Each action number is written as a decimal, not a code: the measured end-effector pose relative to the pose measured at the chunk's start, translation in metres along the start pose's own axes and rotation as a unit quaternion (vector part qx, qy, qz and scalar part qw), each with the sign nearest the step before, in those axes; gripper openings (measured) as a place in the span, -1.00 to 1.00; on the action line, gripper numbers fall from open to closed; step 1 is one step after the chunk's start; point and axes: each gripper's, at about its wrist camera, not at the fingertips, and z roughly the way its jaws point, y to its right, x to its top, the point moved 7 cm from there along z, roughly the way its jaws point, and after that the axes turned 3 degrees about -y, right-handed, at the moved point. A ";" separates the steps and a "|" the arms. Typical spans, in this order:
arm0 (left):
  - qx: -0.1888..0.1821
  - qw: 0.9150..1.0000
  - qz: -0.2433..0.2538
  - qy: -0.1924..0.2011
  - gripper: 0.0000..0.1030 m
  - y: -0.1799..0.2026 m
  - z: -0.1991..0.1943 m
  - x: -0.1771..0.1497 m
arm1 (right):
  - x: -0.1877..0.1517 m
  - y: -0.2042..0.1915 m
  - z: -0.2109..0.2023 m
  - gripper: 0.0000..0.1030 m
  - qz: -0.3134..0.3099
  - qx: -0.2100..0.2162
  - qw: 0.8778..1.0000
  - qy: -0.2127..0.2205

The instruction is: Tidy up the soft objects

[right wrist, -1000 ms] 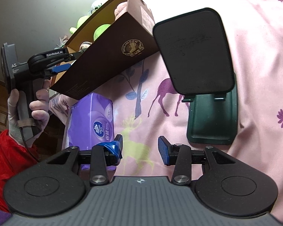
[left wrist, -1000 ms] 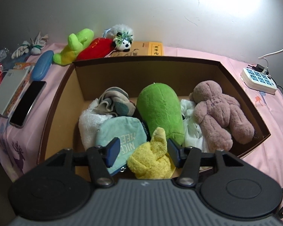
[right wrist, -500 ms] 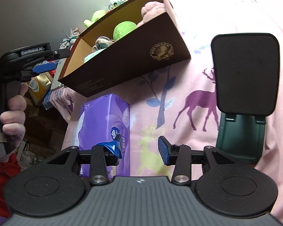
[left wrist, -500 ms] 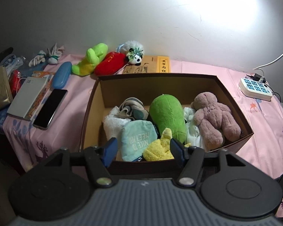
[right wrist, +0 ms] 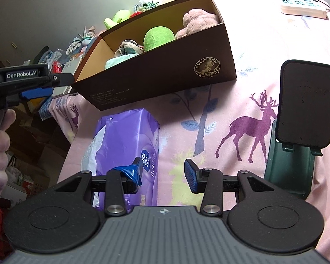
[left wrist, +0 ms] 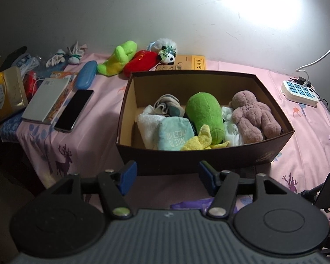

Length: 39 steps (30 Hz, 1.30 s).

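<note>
While hovering just short of the brown cardboard box (left wrist: 187,160), held nothing: left gripper (left wrist: 166,173) spread wide and empty, near the front wall. Right gripper (right wrist: 162,171) likewise parted and bare, low over the pink deer-print cloth (right wrist: 242,101), between a purple tissue pack (right wrist: 125,145) and a dark phone stand (right wrist: 301,110).

Packed close inside the box: white towel (left wrist: 146,124), teal pouch (left wrist: 176,136), dark-green plush (left wrist: 204,114), pink teddy bear (left wrist: 253,116), and yellow cloth (left wrist: 198,142) against the front wall. Not yet boxed, behind the far wall of the box: lime-green plush (left wrist: 117,58), red plush (left wrist: 140,65) and panda plush (left wrist: 166,49), touching in a row.

Judged light, squashy and hard to damage; likely to sag when lifted and to drag on neighbours. Best pinched across the thick middle of the body, not by a limb or an ear.

Lime-green plush: long axis slanting from near-left to far-right; head end not clear. Red plush: much the same slant, far end against the panda. Dark-green plush: lengthwise from back to front of the box, rounded end toward the far wall. Teddy: head toward the far wall, legs toward the front right corner.
</note>
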 end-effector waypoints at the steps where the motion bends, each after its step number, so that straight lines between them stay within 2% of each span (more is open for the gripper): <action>1: 0.000 1.000 0.001 -0.002 0.24 0.000 -0.001 -0.003 | -0.001 -0.001 0.000 -0.50 -0.001 -0.003 1.000 0.002; 6: 0.008 1.000 0.011 -0.010 0.27 0.004 -0.005 -0.019 | -0.008 -0.003 -0.005 -0.50 -0.001 -0.023 1.000 0.010; 14: -0.007 0.999 0.016 -0.029 0.33 0.028 -0.016 -0.048 | -0.013 0.008 -0.021 -0.51 0.001 -0.059 0.998 0.022; 17: -0.017 0.999 0.026 -0.037 0.33 0.047 -0.018 -0.059 | -0.019 0.021 -0.034 -0.51 0.003 -0.082 0.996 0.027; 20: -0.013 0.999 0.035 -0.038 0.33 0.069 -0.021 -0.067 | -0.029 0.041 -0.051 -0.51 0.014 -0.109 0.993 0.032; 27: -0.043 0.995 0.057 -0.068 0.35 0.126 -0.029 -0.092 | -0.054 0.085 -0.091 -0.50 0.038 -0.156 0.986 0.041; 30: -0.035 0.994 0.063 -0.084 0.35 0.144 -0.030 -0.106 | -0.062 0.097 -0.104 -0.50 0.038 -0.180 0.982 0.044; 39: 0.002 0.992 0.042 -0.122 0.34 0.154 -0.029 -0.140 | -0.075 0.110 -0.120 -0.49 0.040 -0.191 0.980 0.039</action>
